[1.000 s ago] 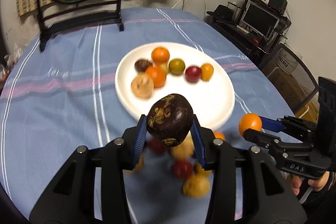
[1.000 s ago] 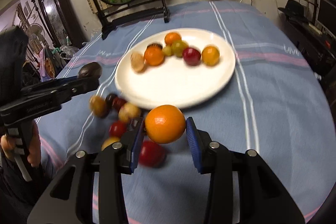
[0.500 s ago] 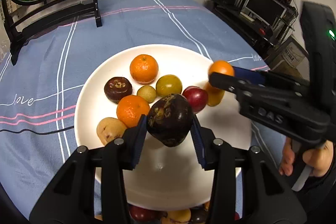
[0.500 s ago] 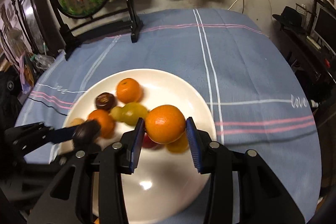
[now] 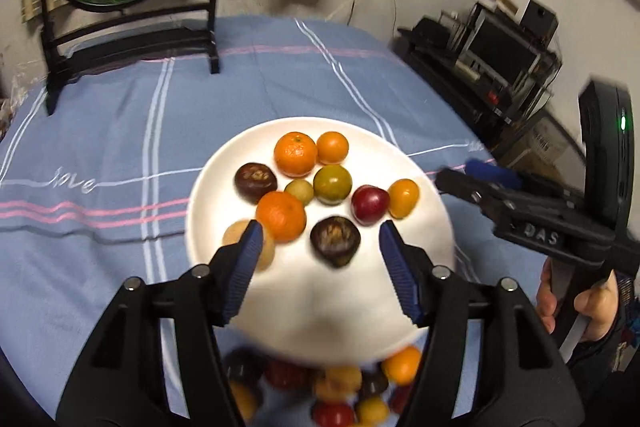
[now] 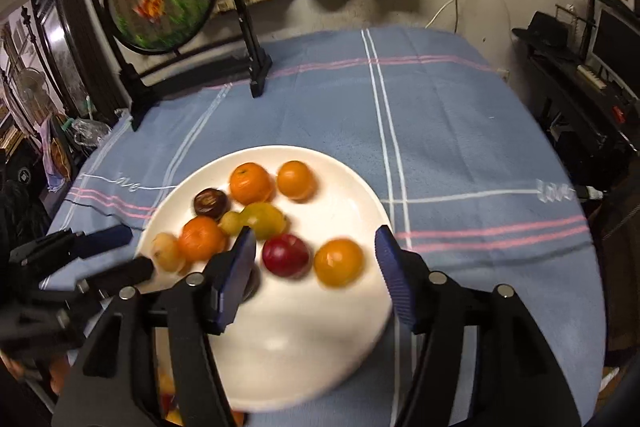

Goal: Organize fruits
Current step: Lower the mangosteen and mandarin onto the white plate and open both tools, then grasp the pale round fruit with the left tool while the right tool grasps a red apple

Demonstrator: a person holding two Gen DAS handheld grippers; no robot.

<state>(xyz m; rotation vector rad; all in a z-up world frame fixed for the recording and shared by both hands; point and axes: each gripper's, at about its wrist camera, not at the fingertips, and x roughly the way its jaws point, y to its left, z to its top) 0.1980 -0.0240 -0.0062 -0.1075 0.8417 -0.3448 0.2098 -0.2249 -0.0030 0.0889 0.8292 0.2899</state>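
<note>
Left wrist view: left gripper [image 5: 320, 259], jaws opening, is releasing dark fruit [image 5: 335, 239] onto white plate [image 5: 320, 319]; right gripper [image 6: 314, 267] likewise spreading above orange [image 6: 338, 262]. Advisable: withdrawing straight, avoiding nudging neighbours.

White plate [image 5: 432, 227] – orange, red, dark-brown fruits [image 5: 295, 153] – on blue cloth [image 5: 120, 131] striped white and pink.

One white plate [image 5: 432, 227] carries ten fruits: four orange ones, two dark purple, one red, two yellow-green, and one tan [image 5: 240, 239].
</note>
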